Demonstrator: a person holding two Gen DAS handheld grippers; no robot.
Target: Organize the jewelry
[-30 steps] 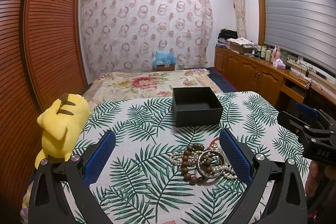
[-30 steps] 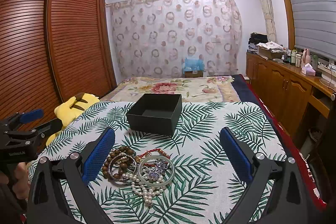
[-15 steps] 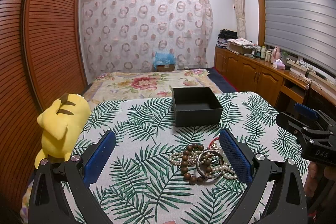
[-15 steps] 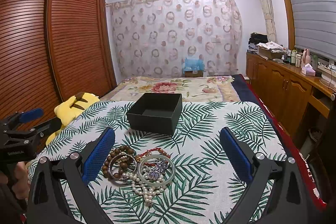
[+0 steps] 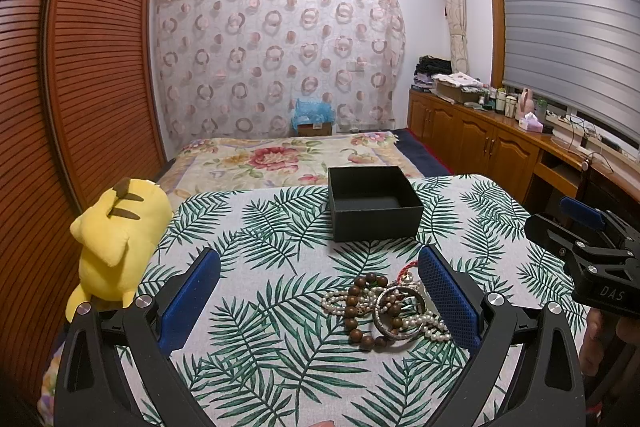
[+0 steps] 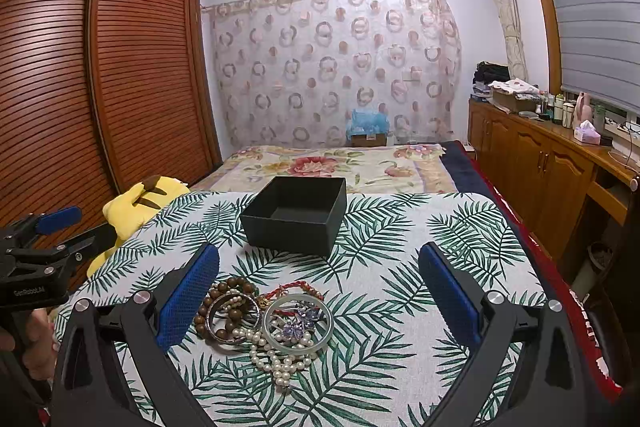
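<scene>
Left gripper (image 5: 320,303) hovers, jaws wide, holding nothing. Jewelry pile (image 6: 264,319) sits tangled on the desk (image 6: 440,227), near of the empty black box (image 6: 296,215). Right gripper (image 6: 320,303) likewise wide and unladen. Best bet: pinch 1 bangle cleanly so the beads don't drag along.

The right gripper (image 5: 576,227) edged slightly left.
</scene>
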